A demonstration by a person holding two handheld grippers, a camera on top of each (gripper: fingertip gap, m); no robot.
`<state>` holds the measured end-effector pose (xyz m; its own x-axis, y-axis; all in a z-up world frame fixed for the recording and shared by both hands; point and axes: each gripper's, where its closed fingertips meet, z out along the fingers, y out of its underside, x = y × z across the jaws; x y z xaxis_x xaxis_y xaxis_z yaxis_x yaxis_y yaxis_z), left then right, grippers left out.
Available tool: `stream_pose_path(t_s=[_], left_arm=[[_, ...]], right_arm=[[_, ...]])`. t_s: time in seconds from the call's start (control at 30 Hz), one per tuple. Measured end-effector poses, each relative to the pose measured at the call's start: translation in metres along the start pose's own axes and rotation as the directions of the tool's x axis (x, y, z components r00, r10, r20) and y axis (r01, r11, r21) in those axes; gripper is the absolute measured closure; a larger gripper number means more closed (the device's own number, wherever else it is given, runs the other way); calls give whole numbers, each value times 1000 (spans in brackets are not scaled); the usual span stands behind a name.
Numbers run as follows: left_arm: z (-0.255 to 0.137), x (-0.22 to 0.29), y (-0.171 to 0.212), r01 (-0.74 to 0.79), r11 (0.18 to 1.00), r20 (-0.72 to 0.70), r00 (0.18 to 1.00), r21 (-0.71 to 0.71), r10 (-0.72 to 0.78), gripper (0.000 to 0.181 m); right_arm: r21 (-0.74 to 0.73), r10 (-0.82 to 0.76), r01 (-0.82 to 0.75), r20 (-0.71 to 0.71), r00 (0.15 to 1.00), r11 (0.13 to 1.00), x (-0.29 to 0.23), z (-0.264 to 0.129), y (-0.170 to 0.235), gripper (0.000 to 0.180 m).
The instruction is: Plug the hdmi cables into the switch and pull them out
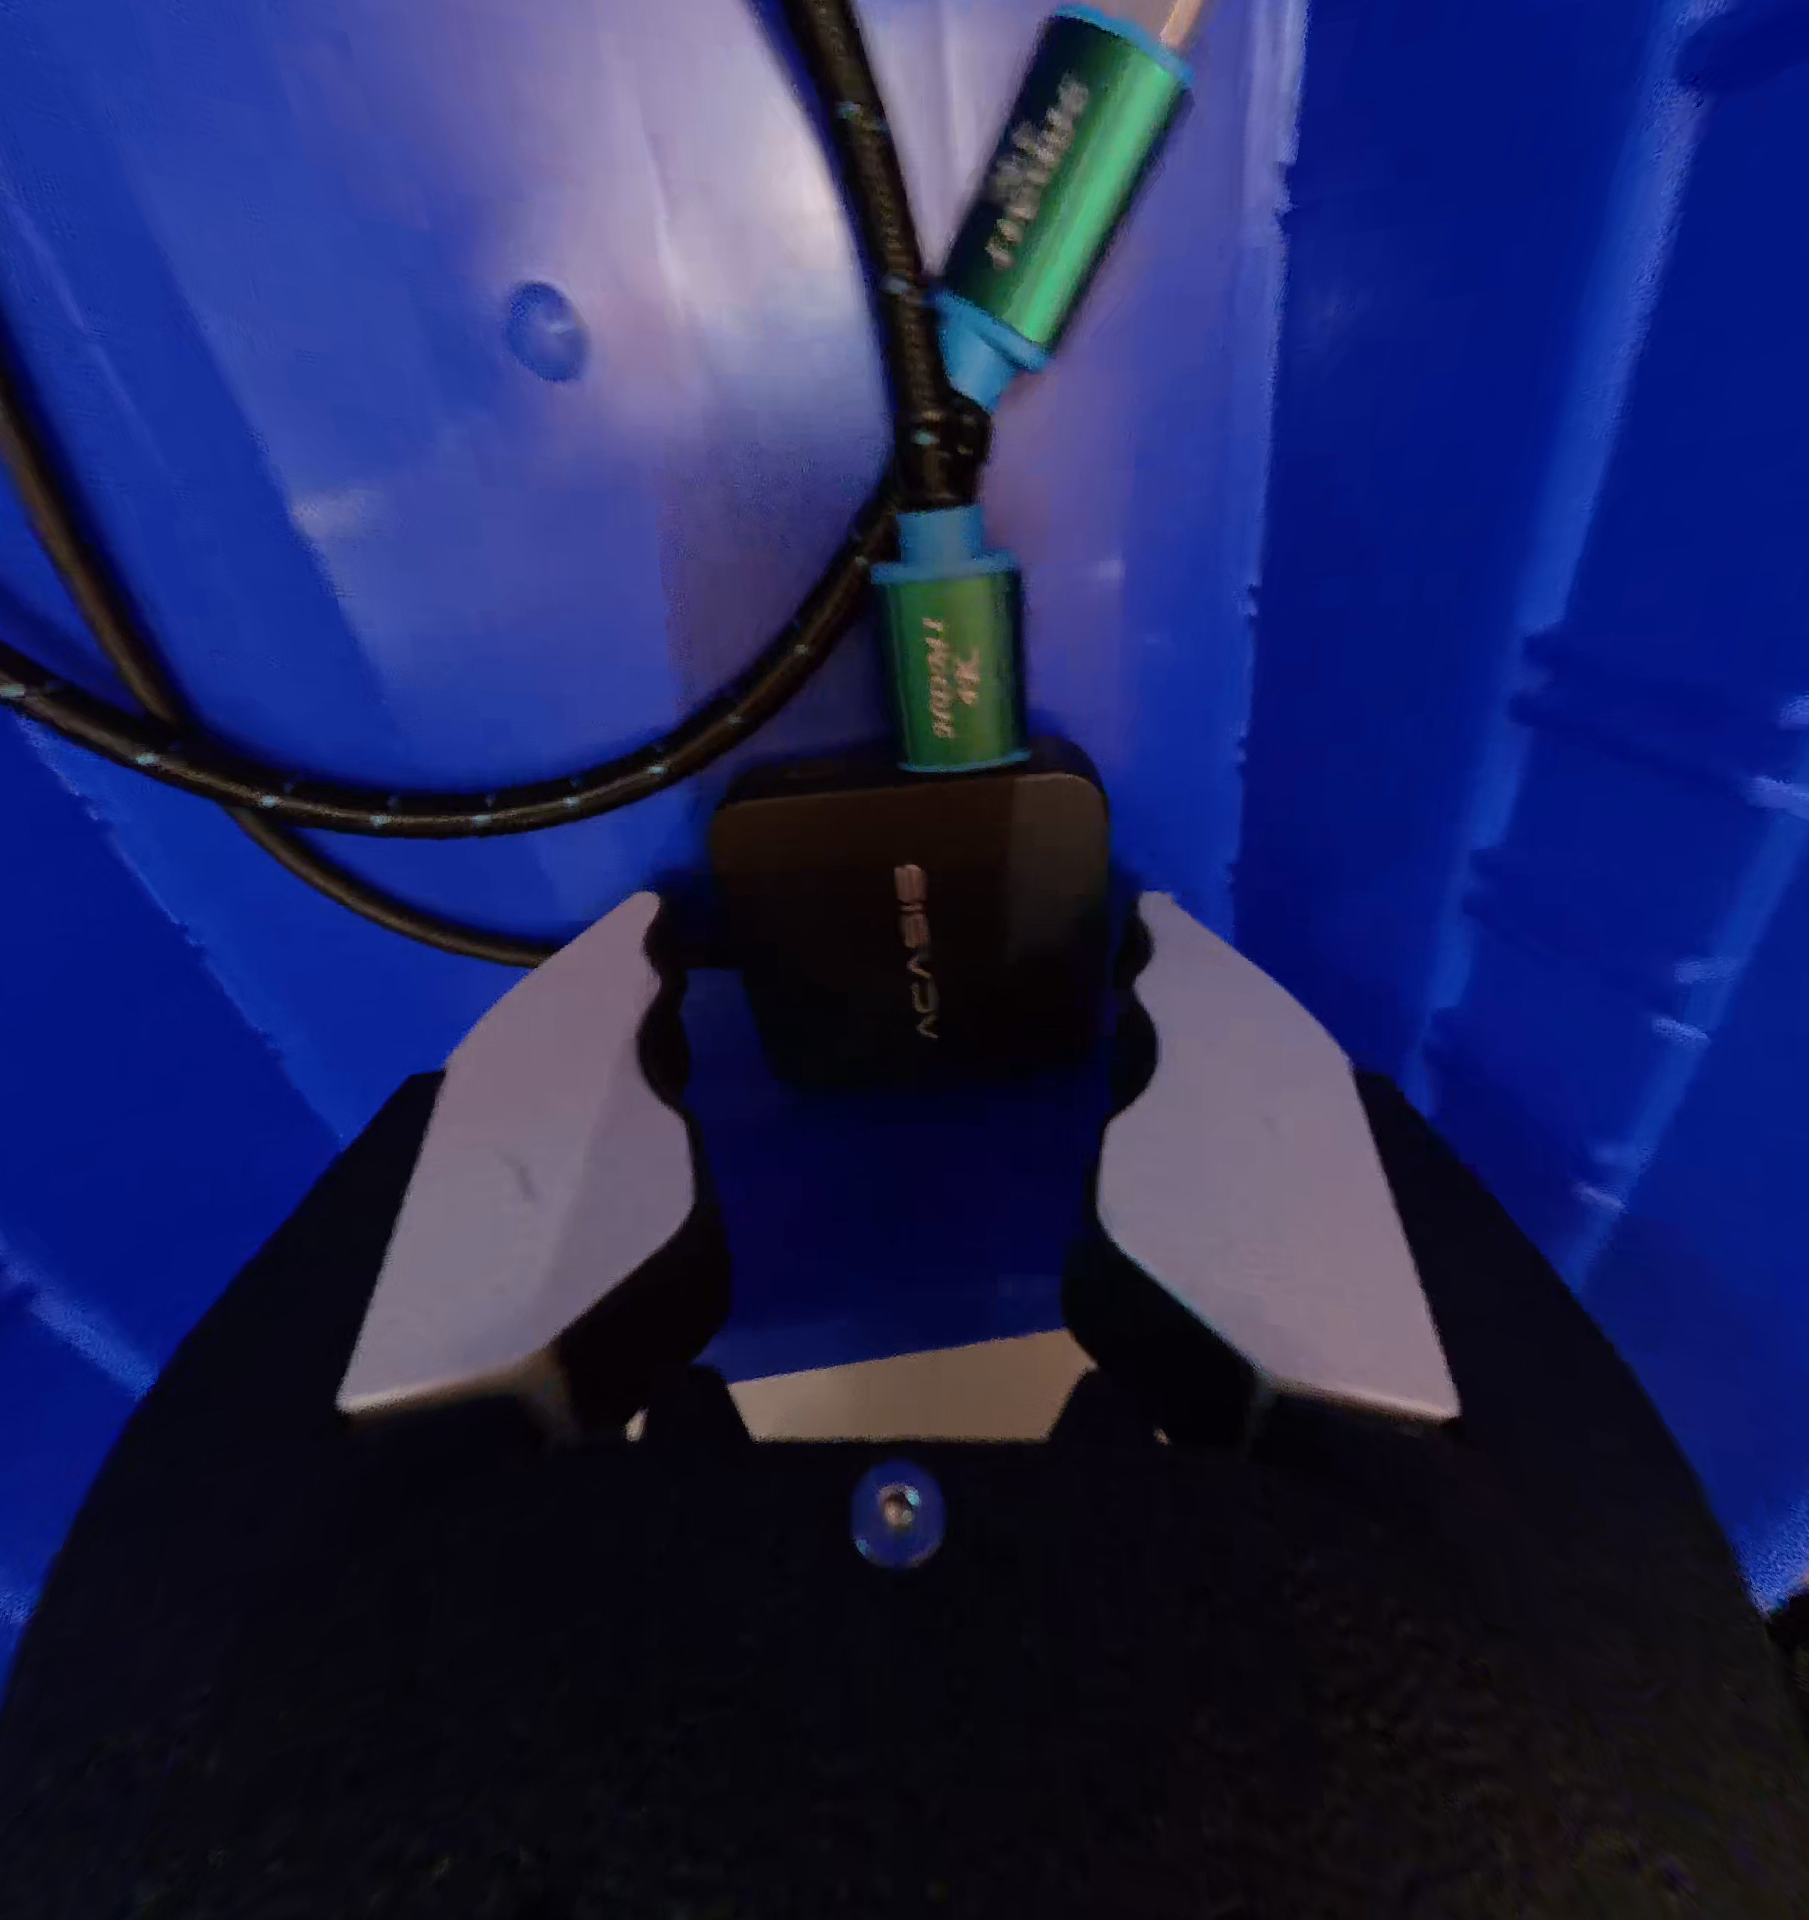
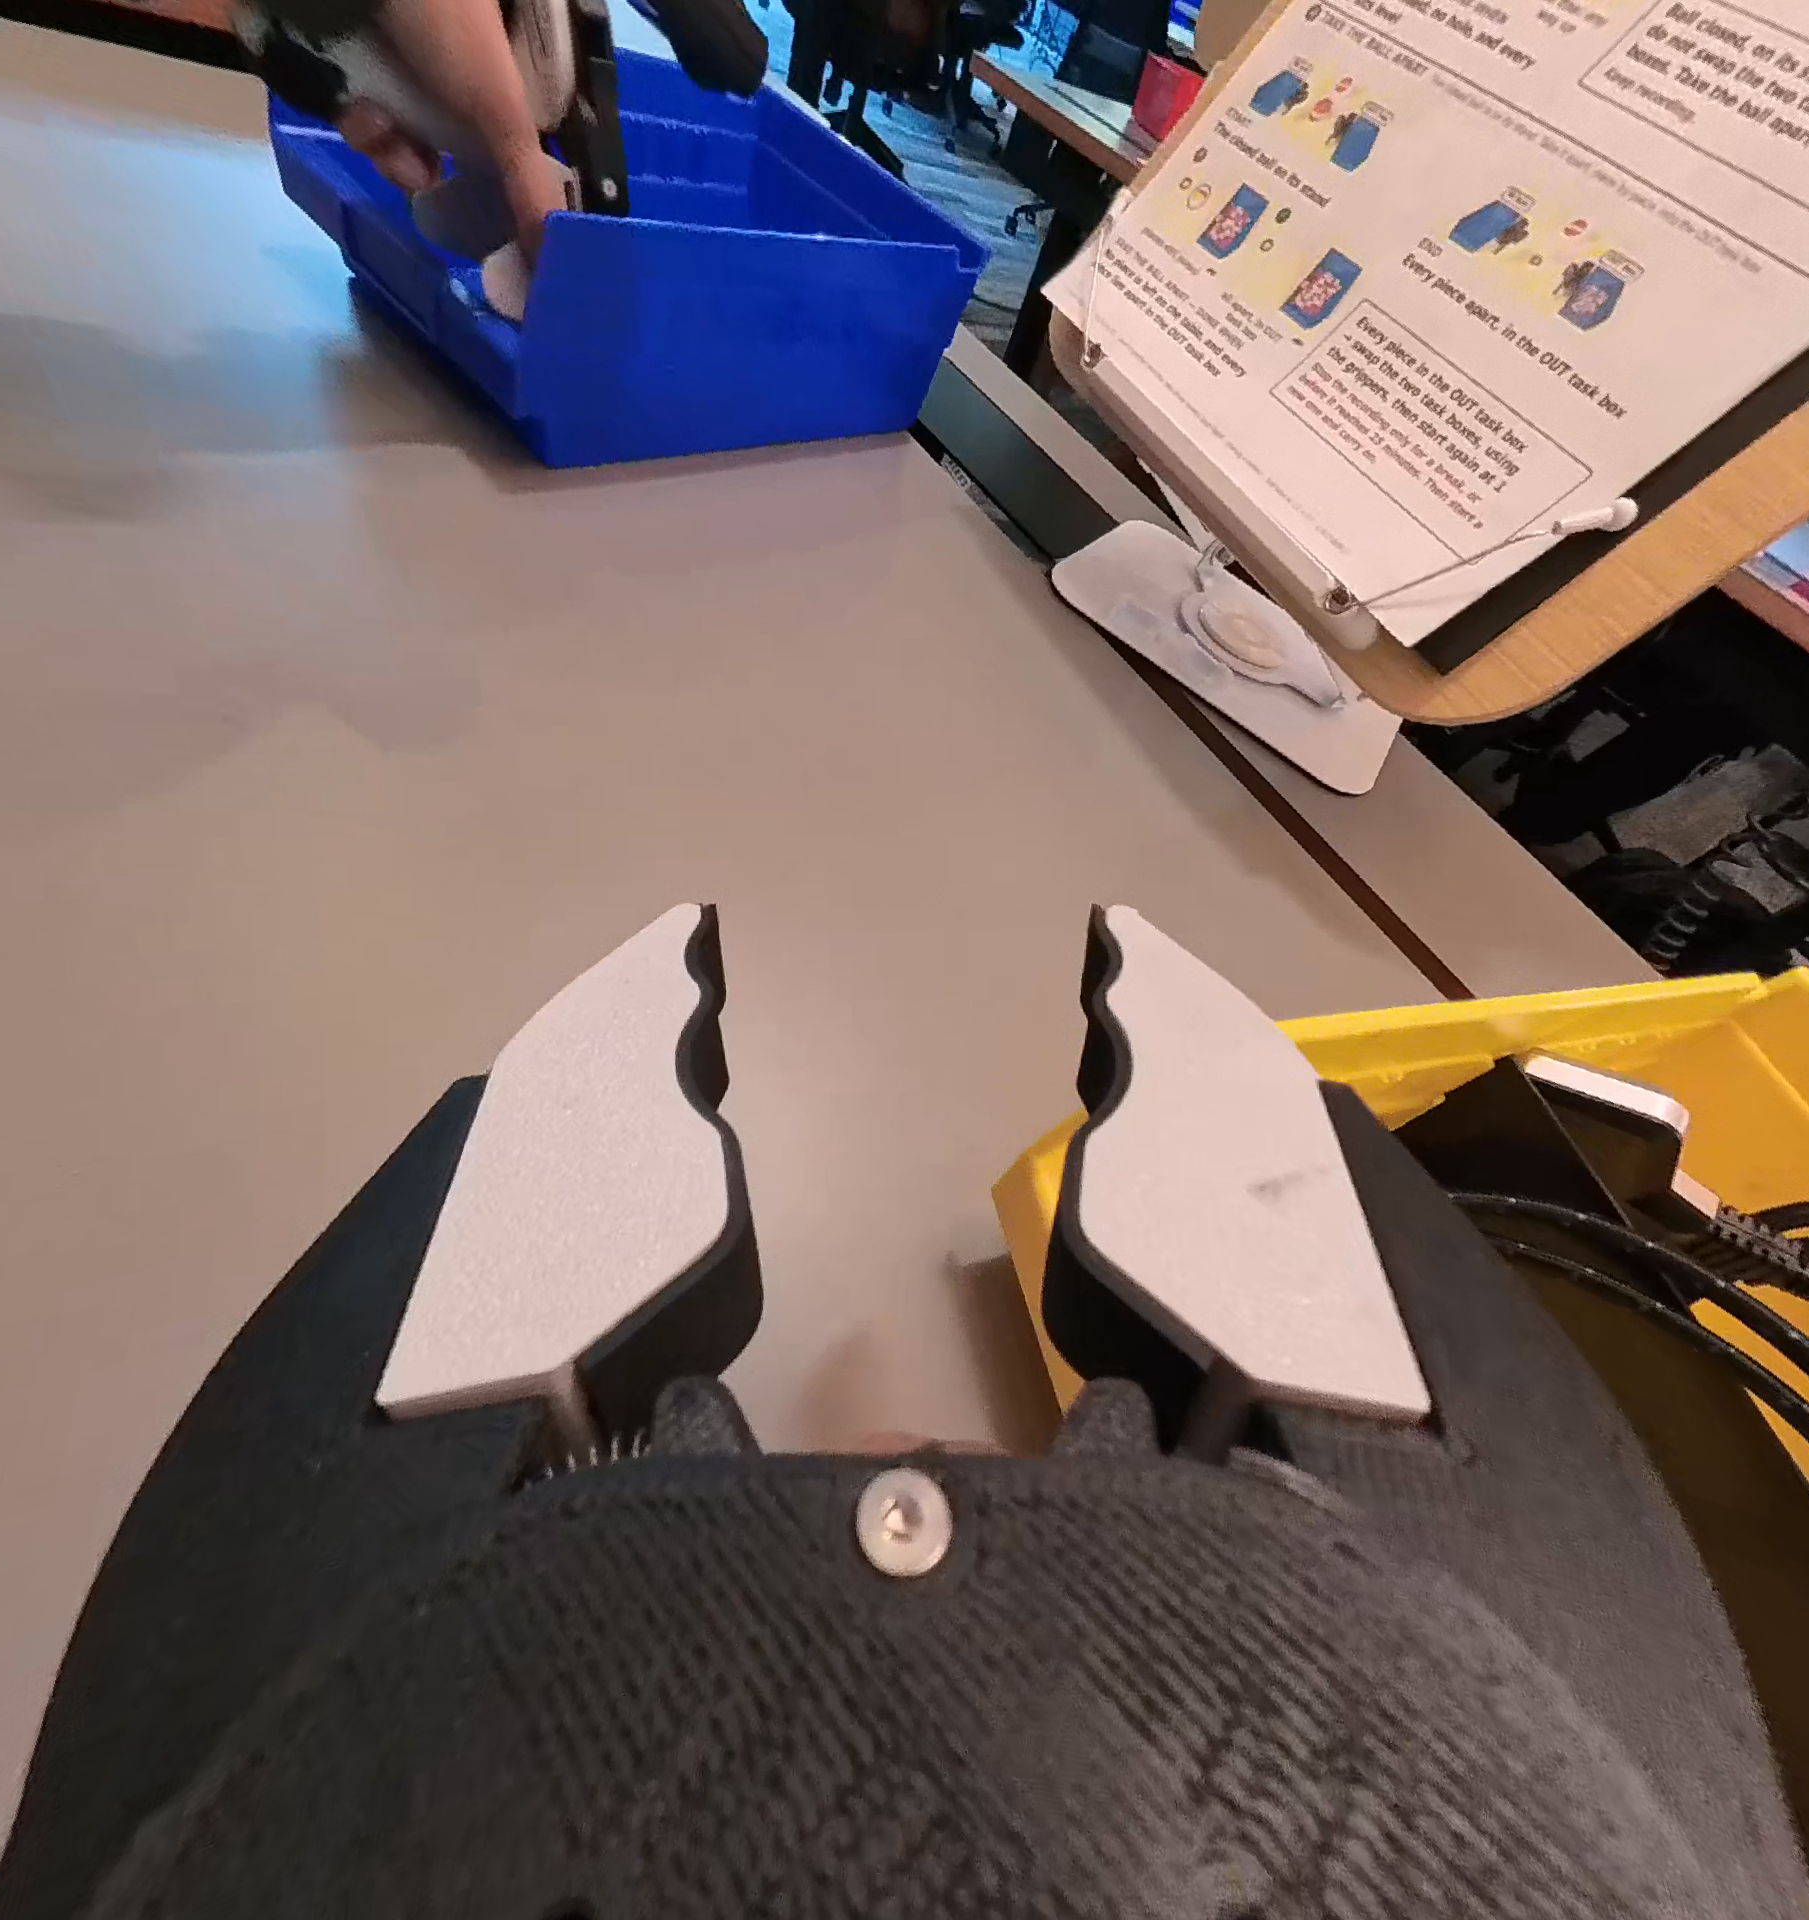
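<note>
Spread wide, the left gripper (image 1: 900, 925) straddles the black HDMI switch (image 1: 915, 914) in the blue bin (image 1: 1606, 831), one green plug (image 1: 950, 665) seated; right gripper (image 2: 900, 925) waits open over the table (image 2: 464, 727).

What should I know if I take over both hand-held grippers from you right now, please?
Left hand-held gripper: open, inside the blue bin, fingers either side of the black HDMI switch, not yet closed on it.
Right hand-held gripper: open and empty above the grey table, beside the yellow bin.
One green HDMI plug sits in the switch; the second green plug lies loose beyond it.
Left: grip the switch, insert the loose plug, then pull both out.
</note>
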<state>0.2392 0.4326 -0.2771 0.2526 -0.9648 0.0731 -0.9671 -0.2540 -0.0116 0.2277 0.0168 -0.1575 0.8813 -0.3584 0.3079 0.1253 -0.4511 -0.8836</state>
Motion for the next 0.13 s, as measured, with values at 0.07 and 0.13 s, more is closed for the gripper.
stream_pose_path(t_s=[0.07,0.13], left_arm=[[-1,-4,-1,-1,1000,6,1000,7,1,108],[-1,-4,-1,-28,999,4,1000,16,28,110]], right_arm=[[4,-11,11,0,1000,1000,-1,-1,-3,113],[19,-11,11,7,1000,1000,-3,-1,-7,113]])
